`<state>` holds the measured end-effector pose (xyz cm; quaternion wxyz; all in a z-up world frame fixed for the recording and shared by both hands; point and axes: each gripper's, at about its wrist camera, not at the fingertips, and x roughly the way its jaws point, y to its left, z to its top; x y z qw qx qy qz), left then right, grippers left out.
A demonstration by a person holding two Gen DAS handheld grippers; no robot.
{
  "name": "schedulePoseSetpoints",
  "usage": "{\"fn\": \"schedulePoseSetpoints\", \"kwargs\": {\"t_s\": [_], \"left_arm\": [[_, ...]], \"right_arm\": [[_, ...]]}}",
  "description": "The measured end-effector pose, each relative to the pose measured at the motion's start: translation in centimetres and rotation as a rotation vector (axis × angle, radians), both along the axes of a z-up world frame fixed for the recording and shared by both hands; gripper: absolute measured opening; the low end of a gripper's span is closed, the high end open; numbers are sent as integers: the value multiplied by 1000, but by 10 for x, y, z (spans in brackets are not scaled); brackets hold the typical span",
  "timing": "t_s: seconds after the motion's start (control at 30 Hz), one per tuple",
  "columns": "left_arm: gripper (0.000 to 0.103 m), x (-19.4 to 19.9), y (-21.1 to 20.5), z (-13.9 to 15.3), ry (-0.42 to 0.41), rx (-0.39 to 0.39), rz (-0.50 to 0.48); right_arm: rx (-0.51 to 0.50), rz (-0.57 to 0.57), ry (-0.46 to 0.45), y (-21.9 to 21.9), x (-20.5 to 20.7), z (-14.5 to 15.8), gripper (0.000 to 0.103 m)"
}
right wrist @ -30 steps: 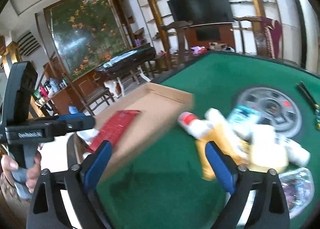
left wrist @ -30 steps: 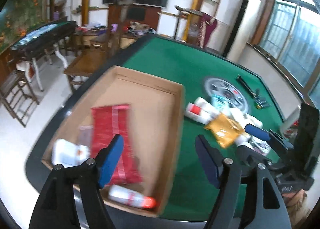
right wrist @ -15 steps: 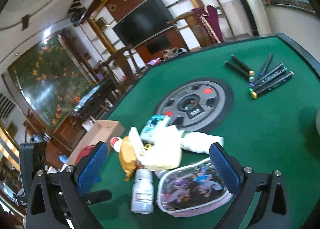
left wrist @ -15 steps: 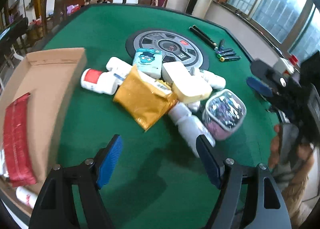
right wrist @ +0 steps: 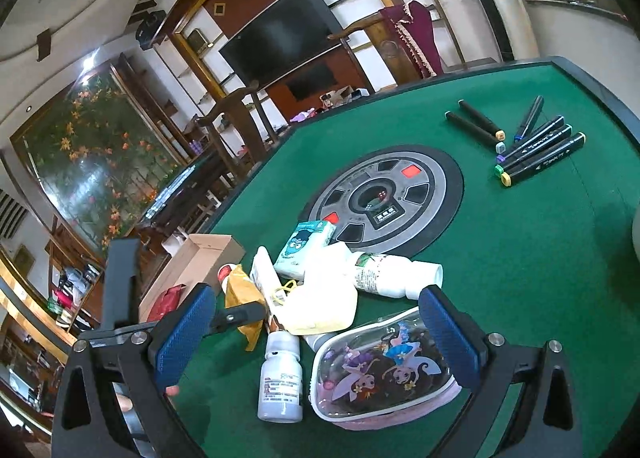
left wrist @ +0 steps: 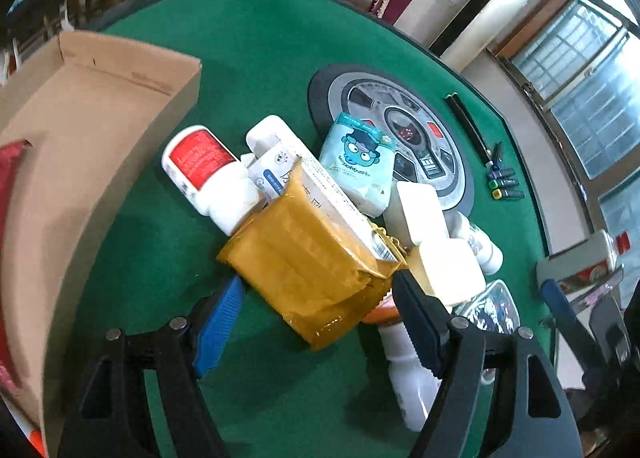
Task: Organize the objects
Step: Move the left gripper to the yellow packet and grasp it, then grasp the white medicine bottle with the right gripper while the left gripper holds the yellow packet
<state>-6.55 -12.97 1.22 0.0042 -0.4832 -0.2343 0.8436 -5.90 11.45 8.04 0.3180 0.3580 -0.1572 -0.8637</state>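
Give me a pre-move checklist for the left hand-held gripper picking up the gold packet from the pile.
1. Left hand-held gripper open: ok.
2. Gold packet lies between its fingers, not yet pinched: ok.
3. Packet free of clutter: not ok, a white box lies on it.
4. Cardboard box has room: ok.
5. Right hand-held gripper empty and clear of the packet: ok.

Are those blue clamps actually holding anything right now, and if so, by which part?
Nothing is held. The left gripper stands open around the near end of the yellow packet, pads not pressing. The right gripper is open above the cartoon pouch.
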Motion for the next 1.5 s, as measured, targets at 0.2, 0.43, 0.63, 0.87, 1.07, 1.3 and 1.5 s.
{"fn": "schedulePoseSetpoints", "kwargs": {"t_s": [0.2,0.43,0.63,0.87,1.07,1.3,1.5], "left_arm": [[76,-1,-7,2,30,64,45],[77,4,-21,4,58,156,150],[78,-1,-17,-3,28,176,176],[47,2,-14,-5,12,123,74],[46,13,0,-1,-6,5,-87],[46,33,20,2,12,-157,-228],[45,35,10,1,15,-138,-194]], "right_arm": [[0,-5,-19,0,-3,-4,103],[5,-1,-17,-1,-4,-5,103],[5,-12,-23,2,-5,-5,103],[60,-17,-100,10,-17,-12,103],[146,36,-81,10,-8,-15,103],[172,42,-94,13,-4,-29,103],[118,192,176,-11,42,-1,95]]}}
